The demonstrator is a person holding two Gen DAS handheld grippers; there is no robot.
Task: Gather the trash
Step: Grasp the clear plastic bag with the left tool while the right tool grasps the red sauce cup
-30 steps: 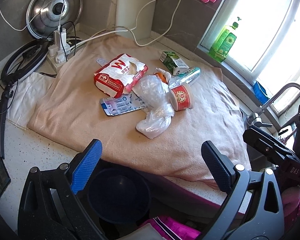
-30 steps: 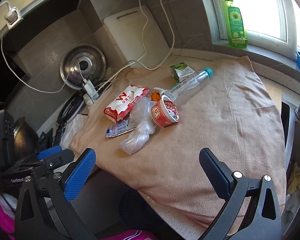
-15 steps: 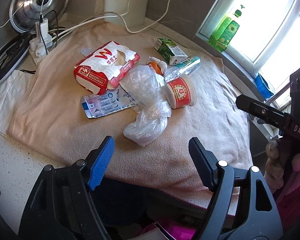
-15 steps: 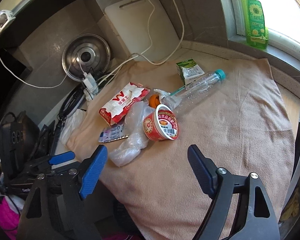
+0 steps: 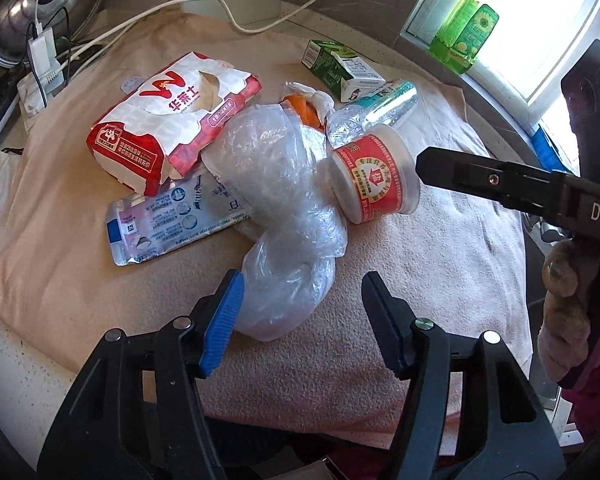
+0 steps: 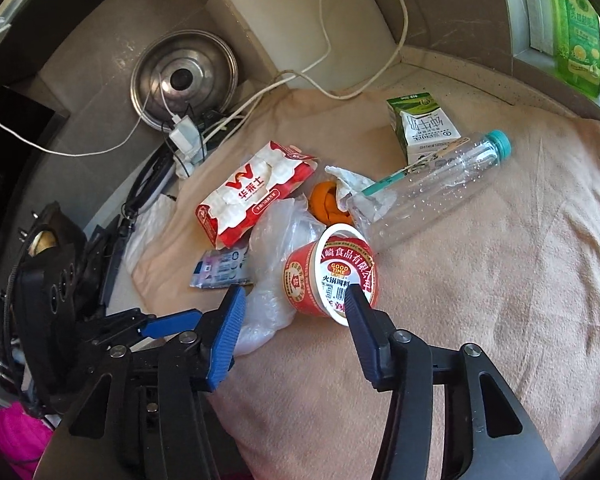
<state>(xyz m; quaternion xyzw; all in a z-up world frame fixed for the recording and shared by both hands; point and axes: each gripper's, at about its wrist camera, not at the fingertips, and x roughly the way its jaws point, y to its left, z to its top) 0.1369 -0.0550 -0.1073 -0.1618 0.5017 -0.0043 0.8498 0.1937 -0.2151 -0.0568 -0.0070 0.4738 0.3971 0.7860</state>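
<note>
Tilting downward, both claws half-closed: left claw (image 5: 300, 312) over bag (image 5: 284, 216).

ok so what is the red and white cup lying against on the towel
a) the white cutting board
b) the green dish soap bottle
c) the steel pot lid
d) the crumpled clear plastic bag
d: the red and white cup lies on its side on the towel, pressed against the crumpled clear plastic bag.
</note>
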